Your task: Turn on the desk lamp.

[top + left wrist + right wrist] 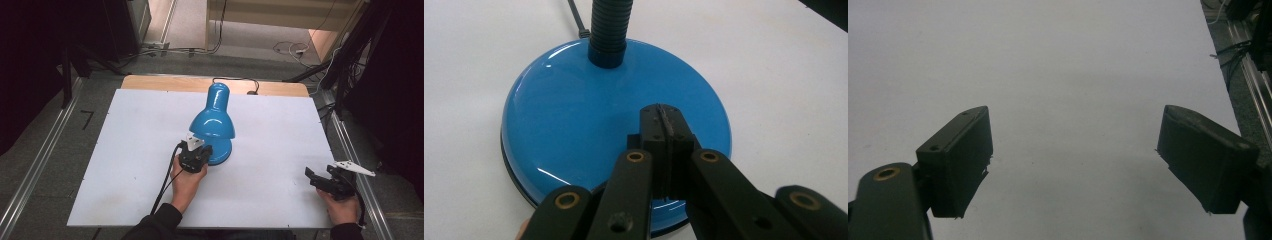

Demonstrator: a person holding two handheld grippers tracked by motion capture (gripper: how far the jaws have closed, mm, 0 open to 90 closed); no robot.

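Left gripper (663, 117) closed over lamp base (574, 115); right gripper (1073, 165) spread near table edge (320, 125).

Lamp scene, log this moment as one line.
lamp: upright on table | left gripper: shut, over lamp base | right gripper: open, empty

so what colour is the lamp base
Glossy blue lamp base, clearest in the left gripper view.

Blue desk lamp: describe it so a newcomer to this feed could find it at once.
On the white tabletop, near its middle, stands the glossy blue metal desk lamp: a round flat base, a black ribbed neck and a bell-shaped shade. The closed left gripper rests over the base. It is the only coloured object on the board.
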